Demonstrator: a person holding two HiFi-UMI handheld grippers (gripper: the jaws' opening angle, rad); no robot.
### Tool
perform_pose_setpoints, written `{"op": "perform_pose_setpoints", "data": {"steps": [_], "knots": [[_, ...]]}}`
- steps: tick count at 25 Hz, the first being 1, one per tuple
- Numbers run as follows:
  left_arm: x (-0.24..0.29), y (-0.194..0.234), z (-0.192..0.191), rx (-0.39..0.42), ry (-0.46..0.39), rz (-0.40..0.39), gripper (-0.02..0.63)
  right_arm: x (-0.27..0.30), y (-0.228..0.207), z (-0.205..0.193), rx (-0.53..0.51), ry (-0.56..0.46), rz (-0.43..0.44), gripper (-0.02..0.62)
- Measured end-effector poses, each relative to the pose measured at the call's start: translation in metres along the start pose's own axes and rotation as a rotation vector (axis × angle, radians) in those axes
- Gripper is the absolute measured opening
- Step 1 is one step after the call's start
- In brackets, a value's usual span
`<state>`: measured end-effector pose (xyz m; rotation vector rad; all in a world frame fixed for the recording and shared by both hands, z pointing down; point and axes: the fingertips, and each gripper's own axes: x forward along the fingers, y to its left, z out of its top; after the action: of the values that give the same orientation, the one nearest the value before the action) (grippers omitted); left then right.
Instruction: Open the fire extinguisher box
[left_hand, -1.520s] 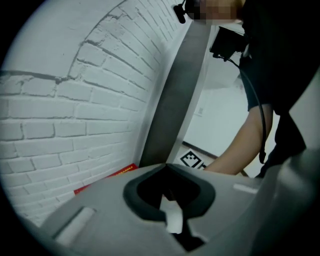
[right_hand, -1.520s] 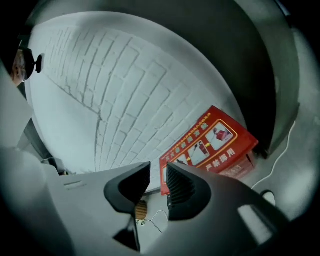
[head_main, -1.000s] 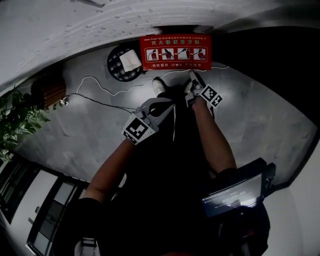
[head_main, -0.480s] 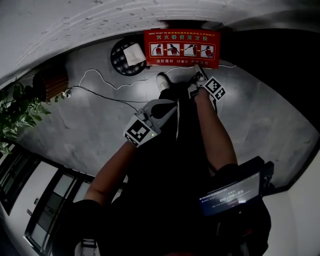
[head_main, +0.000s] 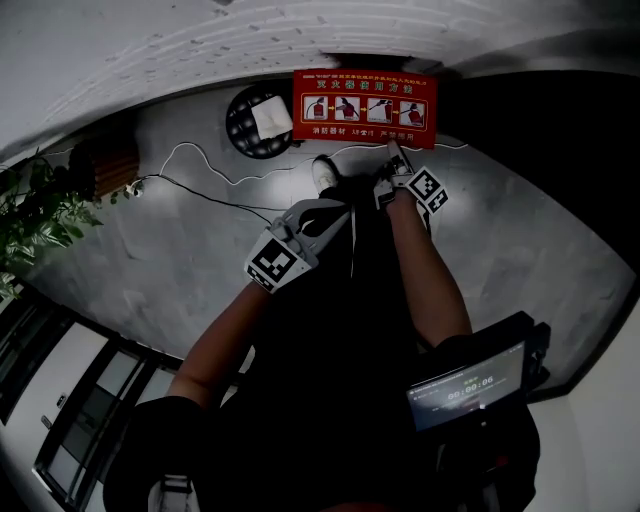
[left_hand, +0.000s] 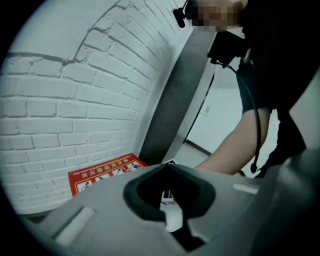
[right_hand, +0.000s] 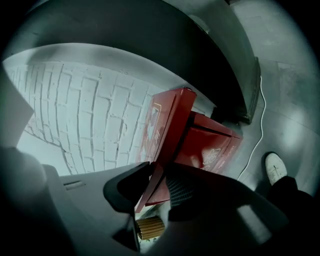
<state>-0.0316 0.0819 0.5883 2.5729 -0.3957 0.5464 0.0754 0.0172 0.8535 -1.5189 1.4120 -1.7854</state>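
The red fire extinguisher box (head_main: 365, 95) stands against the white brick wall, its lid printed with instruction pictures. My right gripper (head_main: 392, 150) reaches to the lid's near edge. In the right gripper view the lid (right_hand: 167, 130) stands at an angle off the red box body (right_hand: 212, 145), and its lower edge runs between the jaws of my right gripper (right_hand: 157, 180). Those jaws are closing, and both pads look pressed on it. My left gripper (head_main: 345, 210) hangs shut and holds nothing, short of the box. The left gripper view shows the lid (left_hand: 105, 172) beyond that gripper (left_hand: 167, 167).
A round dark object with white paper (head_main: 258, 120) lies left of the box. A white cable (head_main: 200, 160) runs over the grey floor. A plant (head_main: 30, 230) stands at far left. The person's white shoe (head_main: 323, 170) is near the box. A lit screen (head_main: 465, 385) hangs at the person's waist.
My right gripper has moved up to the lid's near edge. The left gripper has barely moved.
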Motion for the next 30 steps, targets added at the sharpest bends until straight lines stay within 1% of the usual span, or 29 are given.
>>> {"op": "perform_pose_setpoints", "data": {"steps": [3,6,10,15,20,24,30], "knots": [[-0.003,-0.004,0.019,0.017,-0.013,0.005,0.003,-0.008,0.024,0.009,-0.005,-0.021,0.037,0.101],[-0.006,-0.002,0.028,0.039,-0.034,0.020,0.003,-0.010,0.042,0.015,-0.003,-0.038,0.064,0.100],[-0.018,-0.009,0.049,0.054,-0.054,0.032,0.003,-0.021,0.078,0.027,-0.017,-0.061,0.100,0.098],[-0.022,0.000,0.048,0.066,-0.063,0.058,0.003,-0.003,0.111,0.045,-0.045,-0.082,0.182,0.095],[-0.030,0.006,0.048,0.083,-0.068,0.093,0.003,0.017,0.148,0.071,-0.100,-0.104,0.249,0.083],[-0.040,0.012,0.051,0.089,-0.082,0.144,0.003,0.034,0.172,0.091,-0.135,-0.118,0.271,0.066],[-0.053,0.020,0.057,0.070,-0.097,0.194,0.003,0.057,0.195,0.119,-0.133,-0.143,0.278,0.055]]}}
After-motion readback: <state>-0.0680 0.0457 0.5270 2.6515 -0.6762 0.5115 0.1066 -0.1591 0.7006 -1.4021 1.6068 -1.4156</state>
